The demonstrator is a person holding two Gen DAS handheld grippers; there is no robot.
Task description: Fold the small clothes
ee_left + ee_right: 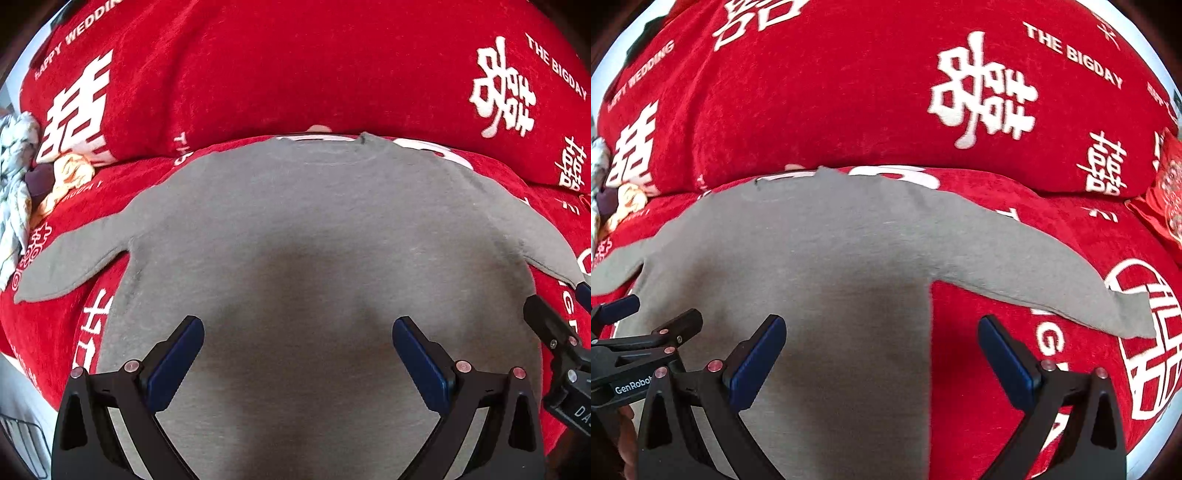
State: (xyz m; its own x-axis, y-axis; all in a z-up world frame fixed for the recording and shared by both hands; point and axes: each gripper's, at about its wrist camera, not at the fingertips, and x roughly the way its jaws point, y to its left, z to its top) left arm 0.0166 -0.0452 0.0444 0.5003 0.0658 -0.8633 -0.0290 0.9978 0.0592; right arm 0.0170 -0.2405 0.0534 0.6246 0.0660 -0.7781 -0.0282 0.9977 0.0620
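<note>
Grey sweater (pixel 303 229) lies flat on our red printed cover (pixel 258 74); above it, our left gripper (pixel 297 354) and right gripper (pixel 882 350) gape wide, empty.

We see a red cover (pixel 229 74) printed with white characters and English words. A grey long-sleeved top (pixel 295 229) lies flat on it, sleeves spread left and right, neckline at the far side. Crumpled pale clothes (pixel 14 177) lie at the far left.
</note>
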